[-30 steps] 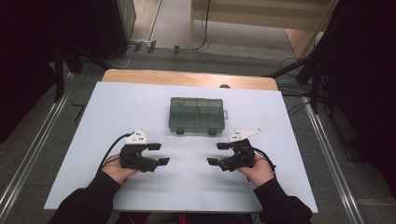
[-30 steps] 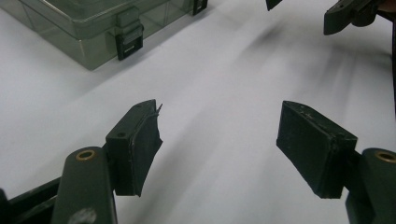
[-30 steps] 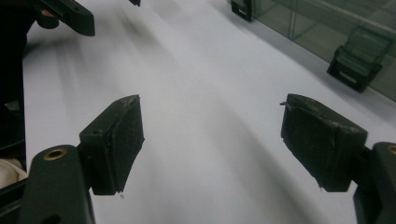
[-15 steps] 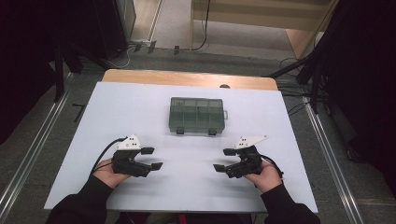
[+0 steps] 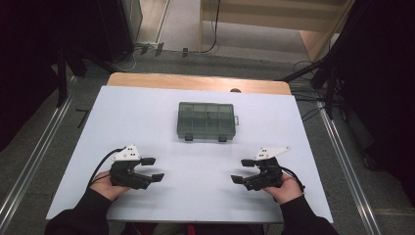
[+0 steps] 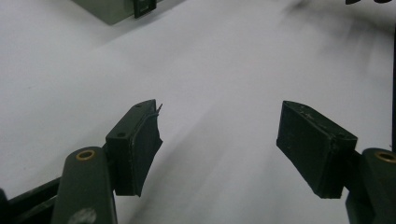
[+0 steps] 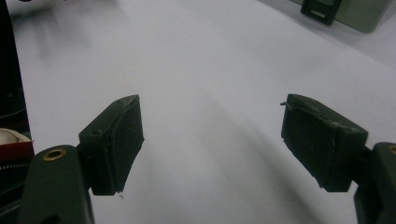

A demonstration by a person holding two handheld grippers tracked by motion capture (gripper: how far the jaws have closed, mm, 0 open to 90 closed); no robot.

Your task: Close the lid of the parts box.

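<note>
Compartment box [image 5: 206,121]: dark translucent plastic organiser, lid shut, lying flat on the far-centre part of the table, two latches on its near edge, a small tab on its right end; inner dividers show through the lid, contents cannot be told
Box in left gripper view [image 6: 122,8]: one corner and one black latch at the top edge, well apart from the jaws
Box in right gripper view [image 7: 355,11]: a corner with a black latch at the top right, well apart from the jaws
Writing: no brand, label or lettering readable on box, grippers or table
Left gripper [image 5: 151,169]: near-left part of the table, held in the person's left hand [image 5: 105,182], jaws spread wide, nothing between them, pointing toward table centre
Right gripper [image 5: 242,171]: near-right part of the table, held in the right hand [image 5: 284,188], jaws spread wide, nothing between them, pointing toward table centre
Pads: black, worn at the edges, bare white surface between them in both gripper views
Table [image 5: 147,112]: white top, wooden strip along the far edge
</note>
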